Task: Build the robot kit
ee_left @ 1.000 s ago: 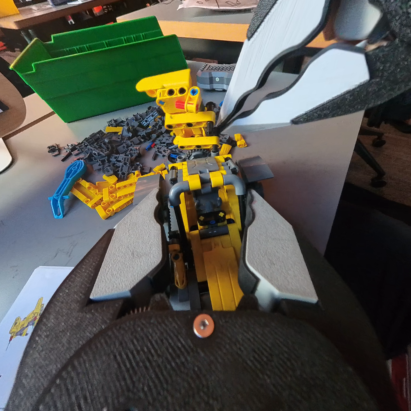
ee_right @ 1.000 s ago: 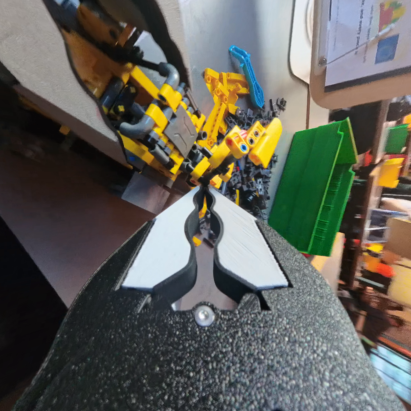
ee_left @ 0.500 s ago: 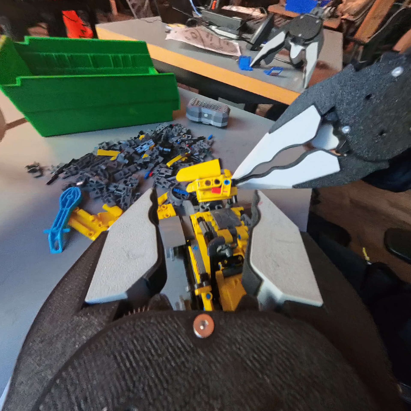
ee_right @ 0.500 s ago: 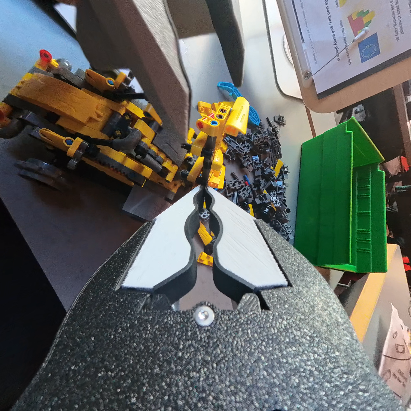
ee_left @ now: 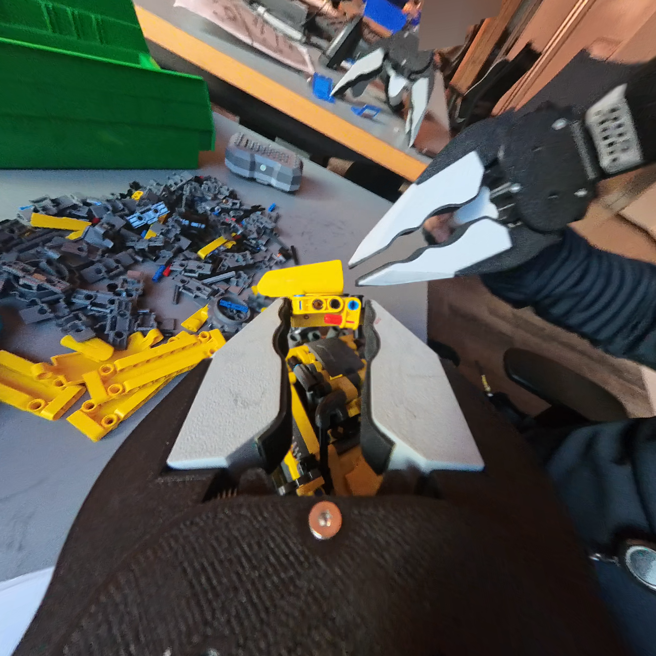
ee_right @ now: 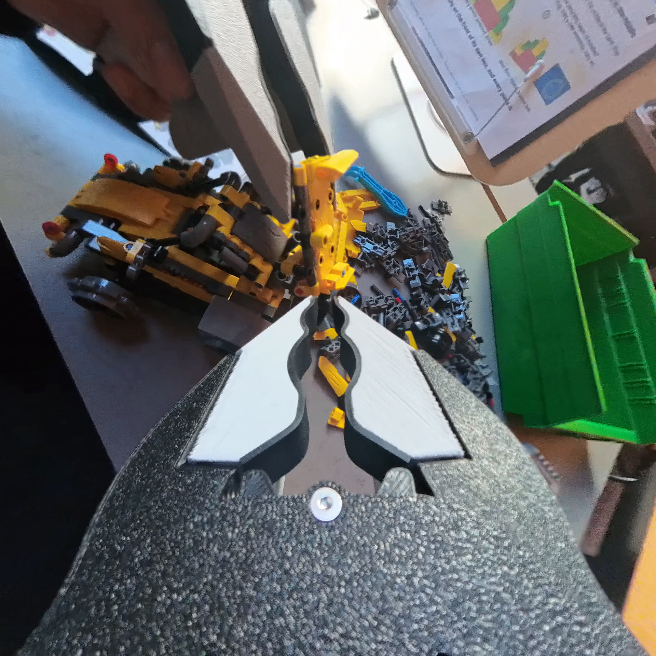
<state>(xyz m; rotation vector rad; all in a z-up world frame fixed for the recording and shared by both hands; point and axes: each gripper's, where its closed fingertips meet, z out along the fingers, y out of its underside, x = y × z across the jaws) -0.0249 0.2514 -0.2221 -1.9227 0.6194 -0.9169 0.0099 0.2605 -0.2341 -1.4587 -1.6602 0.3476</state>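
Gripping a yellow and black brick-built vehicle (ee_left: 321, 387) between its fingers, the left gripper (ee_left: 322, 312) holds it at the near edge of a grey table (ee_left: 42, 472). The right gripper (ee_left: 355, 273) hovers just right of the model's raised yellow arm (ee_left: 312, 294), fingers a narrow gap apart, holding nothing. Loose dark pieces (ee_left: 135, 245), yellow beams (ee_left: 106, 383) and a green bin (ee_left: 96, 106) lie farther left
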